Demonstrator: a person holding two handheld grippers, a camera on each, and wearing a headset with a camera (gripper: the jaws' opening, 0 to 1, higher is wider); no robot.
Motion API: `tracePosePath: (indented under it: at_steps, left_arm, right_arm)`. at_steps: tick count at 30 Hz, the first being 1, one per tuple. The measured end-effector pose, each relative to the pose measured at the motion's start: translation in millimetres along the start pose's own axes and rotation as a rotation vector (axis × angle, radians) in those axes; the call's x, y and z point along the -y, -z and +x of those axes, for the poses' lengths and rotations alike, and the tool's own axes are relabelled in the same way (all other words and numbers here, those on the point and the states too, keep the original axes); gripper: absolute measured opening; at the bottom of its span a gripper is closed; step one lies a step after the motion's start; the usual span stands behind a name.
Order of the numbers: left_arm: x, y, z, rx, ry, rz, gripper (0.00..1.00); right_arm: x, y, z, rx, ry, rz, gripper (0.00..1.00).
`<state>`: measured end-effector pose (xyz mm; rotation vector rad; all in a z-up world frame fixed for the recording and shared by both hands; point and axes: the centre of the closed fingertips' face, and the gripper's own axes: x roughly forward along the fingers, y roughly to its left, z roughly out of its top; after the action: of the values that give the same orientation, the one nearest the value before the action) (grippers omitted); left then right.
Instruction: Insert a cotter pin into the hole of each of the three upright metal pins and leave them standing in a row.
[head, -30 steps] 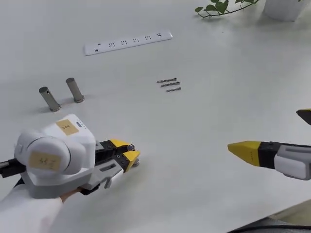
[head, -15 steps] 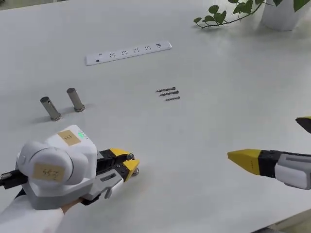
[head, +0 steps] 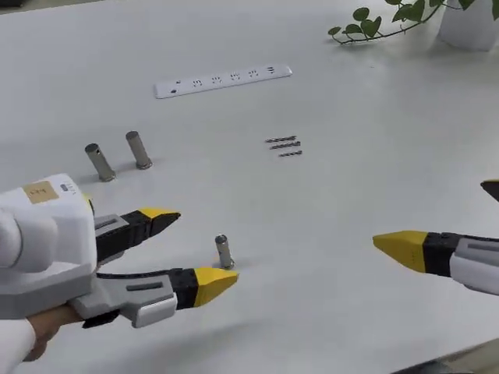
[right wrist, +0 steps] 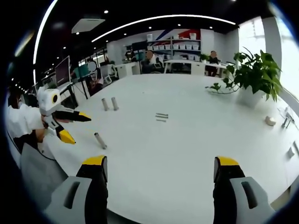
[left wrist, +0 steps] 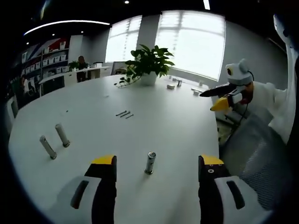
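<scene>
One short metal pin (head: pixel 224 252) stands upright on the white table, free, just beyond my left gripper (head: pixel 191 248), whose yellow-tipped jaws are spread open on either side of it. In the left gripper view the same pin (left wrist: pixel 150 163) stands between the tips of that gripper (left wrist: pixel 157 159), slightly ahead. Two more upright pins (head: pixel 99 162) (head: pixel 138 149) stand side by side at the far left. Three cotter pins (head: pixel 284 146) lie together mid-table. My right gripper (head: pixel 448 218) hovers open at the right edge, holding nothing.
A white power strip (head: pixel 224 80) lies across the far side of the table. A potted plant (head: pixel 374 22) stands at the far right corner. The table's near edge runs under the right gripper. Office desks and people are far behind.
My left gripper was shut on the metal pin; its jaws have opened and the pin now stands by itself. The head view has shifted a little to the right.
</scene>
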<state>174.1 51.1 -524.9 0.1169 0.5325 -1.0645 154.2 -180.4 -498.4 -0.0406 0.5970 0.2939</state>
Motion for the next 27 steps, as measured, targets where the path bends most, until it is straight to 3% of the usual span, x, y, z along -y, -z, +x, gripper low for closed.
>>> tracePosePath:
  at_steps: [5, 11, 14, 20, 23, 24, 27]
  left_arm:
    - [3.6, 7.6, -14.3, 0.01, -0.012, -0.048, 0.95]
    - [5.7, 21.6, -21.2, -0.012, -0.04, -0.07, 0.99]
    - [6.4, 30.2, -22.6, -0.017, -0.047, -0.144, 0.99]
    - [10.8, 35.7, -26.0, -0.047, -0.044, -0.128, 0.99]
    - [11.1, 34.8, -29.0, -0.046, -0.054, -0.118, 0.99]
    - [10.9, 34.2, -29.4, -0.042, -0.057, -0.123, 0.99]
    - [9.7, 31.4, -33.2, -0.023, -0.071, -0.133, 0.99]
  right_arm:
    - [-3.4, -5.3, 3.0, -0.007, -0.017, -0.029, 0.92]
    - [-8.0, -15.7, 8.8, -0.01, -0.042, -0.069, 0.92]
    - [-7.9, -20.0, 13.7, -0.018, -0.053, -0.091, 0.91]
    - [-0.4, -35.4, 28.0, -0.045, -0.091, -0.195, 0.89]
    - [4.3, -42.7, 38.5, -0.08, -0.112, -0.239, 0.85]
    - [1.2, -41.9, 42.5, -0.117, -0.152, -0.265, 0.82]
    - [-2.0, -45.0, 52.6, -0.166, -0.203, -0.342, 0.74]
